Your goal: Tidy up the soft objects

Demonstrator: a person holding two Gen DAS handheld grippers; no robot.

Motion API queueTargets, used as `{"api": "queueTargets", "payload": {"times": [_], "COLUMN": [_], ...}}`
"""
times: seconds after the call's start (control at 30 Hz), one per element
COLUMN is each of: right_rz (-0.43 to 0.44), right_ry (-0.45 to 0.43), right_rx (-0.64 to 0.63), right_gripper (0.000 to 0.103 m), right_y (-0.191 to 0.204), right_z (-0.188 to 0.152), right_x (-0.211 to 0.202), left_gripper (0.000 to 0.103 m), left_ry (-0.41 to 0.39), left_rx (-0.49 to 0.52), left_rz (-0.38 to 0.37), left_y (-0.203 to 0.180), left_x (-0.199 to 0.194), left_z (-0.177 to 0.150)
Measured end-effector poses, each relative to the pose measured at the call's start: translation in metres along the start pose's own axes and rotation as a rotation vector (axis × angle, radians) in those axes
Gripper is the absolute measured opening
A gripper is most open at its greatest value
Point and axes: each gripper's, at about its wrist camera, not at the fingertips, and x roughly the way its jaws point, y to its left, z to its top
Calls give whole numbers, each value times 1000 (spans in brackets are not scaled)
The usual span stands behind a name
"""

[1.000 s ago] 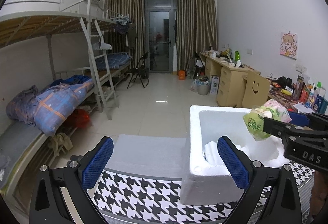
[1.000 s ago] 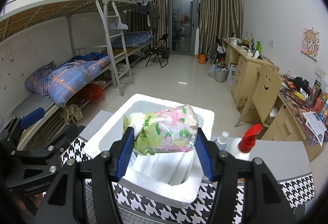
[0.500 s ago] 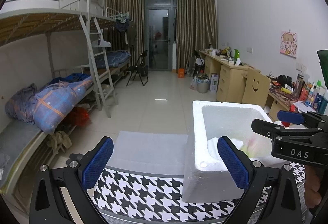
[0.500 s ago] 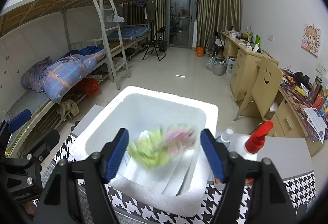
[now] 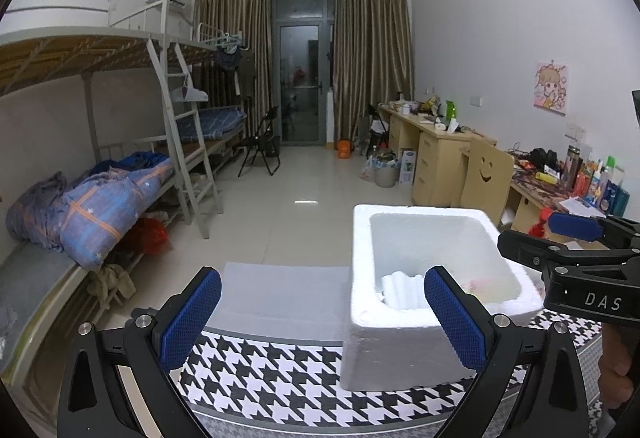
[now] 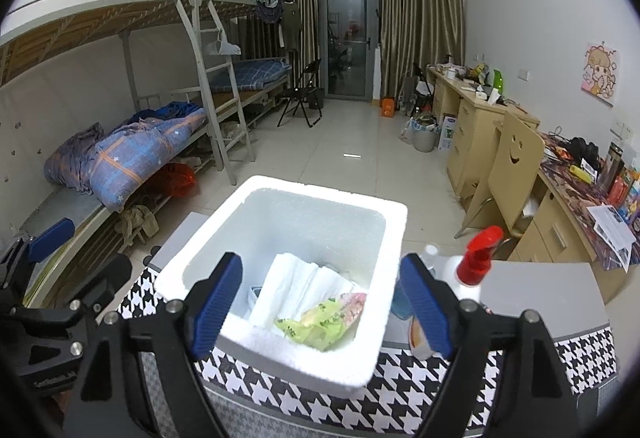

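Right claw [image 6: 320,308] released tissue pack [image 6: 328,322] (now in foam box [image 6: 320,197]).

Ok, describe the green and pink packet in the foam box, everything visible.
The soft packet, a crinkly plastic wrapper in green with a pink flowered end, lies tilted inside the white foam box, at its near side. It rests against folded white tissue. Nothing grips it. The left wrist view shows only a pink sliver.

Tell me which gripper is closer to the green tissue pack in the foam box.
Right. The right gripper, jaws opening and empty, hovers directly over the green tissue pack; the left gripper hangs off the foam box's near-left corner.
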Motion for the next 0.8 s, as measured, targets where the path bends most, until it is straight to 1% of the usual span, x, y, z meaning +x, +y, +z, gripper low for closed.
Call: {"api": "queueTargets", "payload": {"times": [0.43, 0.6, 0.8], "right_rz": [-9, -20, -26], "right_ry": [-48, -90, -106], "right_rx": [-21, -14, -10], "right_gripper": [88, 95, 96], "right_y": [2, 1, 0], "right_z": [-15, -22, -33], "right_x": [-53, -77, -94], "left_gripper": [102, 102, 102], "left_ry": [-55, -82, -99], "left_rx": [25, 35, 39], "left_rz": [-21, -42, -65], "left_y": [-16, -24, -29], "left_x": [-45, -64, -82], "left_z": [2, 1, -1]}}
